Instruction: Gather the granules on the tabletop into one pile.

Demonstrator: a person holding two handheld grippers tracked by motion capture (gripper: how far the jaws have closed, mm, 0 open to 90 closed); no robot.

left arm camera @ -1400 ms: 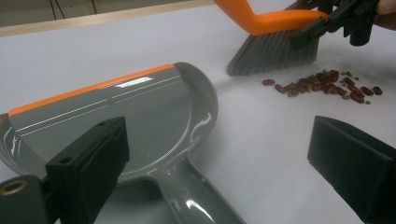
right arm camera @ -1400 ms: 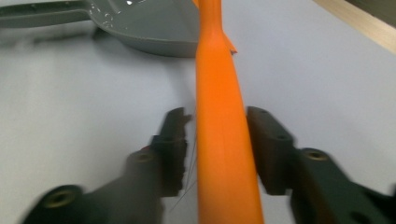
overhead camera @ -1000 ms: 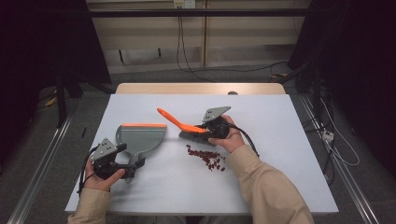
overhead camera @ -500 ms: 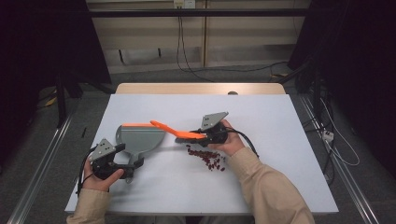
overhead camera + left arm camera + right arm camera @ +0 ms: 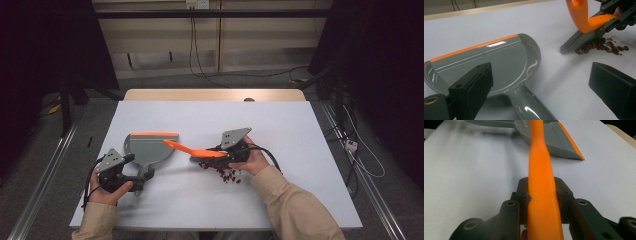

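Right gripper [image 5: 220, 152] jaws clenched on orange brush [image 5: 192, 149] over beans [image 5: 222, 171]; left gripper [image 5: 541, 86] jaws released beside dustpan [image 5: 486, 65].

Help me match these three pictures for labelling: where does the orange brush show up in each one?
High view: the orange brush lies mid-table, clamped in the right gripper, bristles at the dark beans.
Left gripper view: top right, bristles touching the beans.
Right gripper view: its handle runs up the centre between the jaws.
Shared landmark: the grey dustpan with its orange lip.
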